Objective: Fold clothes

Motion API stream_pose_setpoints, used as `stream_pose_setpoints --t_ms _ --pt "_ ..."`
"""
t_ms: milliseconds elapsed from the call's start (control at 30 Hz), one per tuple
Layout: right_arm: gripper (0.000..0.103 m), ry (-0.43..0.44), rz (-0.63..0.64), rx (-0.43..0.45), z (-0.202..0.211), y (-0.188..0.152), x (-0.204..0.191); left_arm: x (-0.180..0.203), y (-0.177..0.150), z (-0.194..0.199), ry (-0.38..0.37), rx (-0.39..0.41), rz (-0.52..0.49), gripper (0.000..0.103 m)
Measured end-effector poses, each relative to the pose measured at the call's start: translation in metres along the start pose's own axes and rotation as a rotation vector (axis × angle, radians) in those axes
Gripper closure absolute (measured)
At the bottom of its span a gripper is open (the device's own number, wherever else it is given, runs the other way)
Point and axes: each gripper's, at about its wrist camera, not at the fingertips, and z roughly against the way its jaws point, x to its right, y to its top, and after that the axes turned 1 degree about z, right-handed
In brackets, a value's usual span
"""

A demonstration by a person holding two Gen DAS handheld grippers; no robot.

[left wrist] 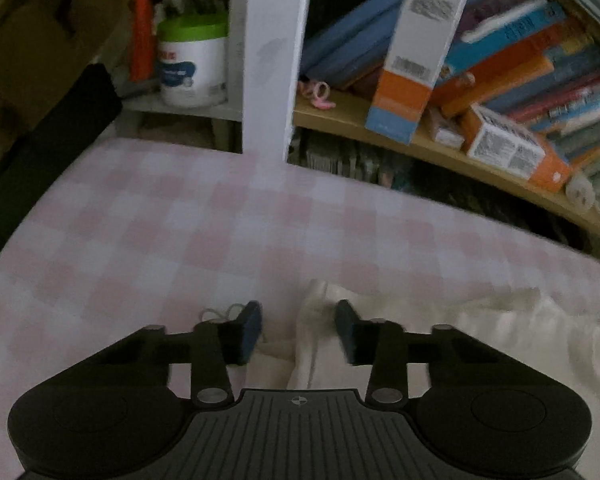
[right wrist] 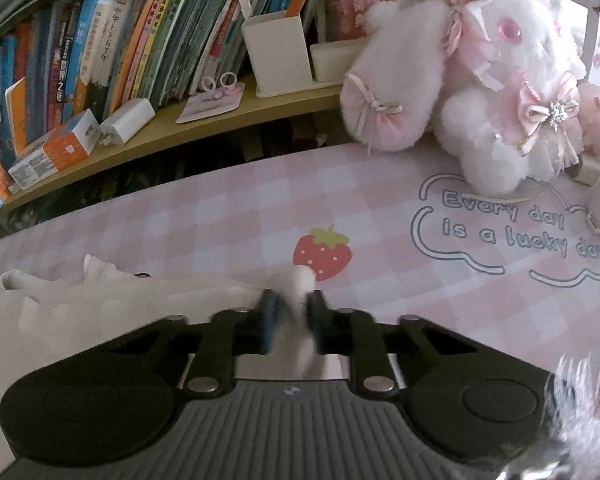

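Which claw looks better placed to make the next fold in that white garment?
Probably the right claw: it is shut on a bunched edge of the white garment. The left claw is open, gripping nothing.

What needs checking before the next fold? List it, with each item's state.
1. Right gripper pinching the white garment: ok, cloth sits between its fingers.
2. Left gripper holding cloth: not ok, jaws open, garment edge only lies between them.
3. Garment spread flat: not ok, it looks bunched.
4. Pink checked mat ahead free for folding: ok.
5. Plush toy clear of the garment: ok, it sits at the far edge.
6. Full garment outline: cannot tell, blurred and partly hidden.
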Motion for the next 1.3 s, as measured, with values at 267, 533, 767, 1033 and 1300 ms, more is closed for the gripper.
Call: stream_pose_setpoints --t_ms 267,533,767,1033,1300 --pt "0.096 -0.009 -0.016 0.179 0.02 -0.005 0.001 -0.006 -0.002 -0.001 0.071 0.037 0.012 0.103" --pt "0.093 -0.078 0.015 0.098 0.002 0.002 -0.004 -0.011 -0.005 -0.001 0.144 0.076 0.025 0.1" --pt "0.061 -0.043 0.043 0.114 0.049 -0.007 -0.003 -0.012 -0.06 0.06 0.115 0.058 0.012 0.084" --pt "0.061 -0.036 0.054 0.016 0.128 -0.085 0.006 -0.012 -0.123 0.132 0.08 0.036 -0.003 0.048" --pt "0.06 -0.04 -0.053 -0.096 0.172 -0.155 0.009 -0.013 -0.175 0.17 0.124 -0.01 0.053 0.036"
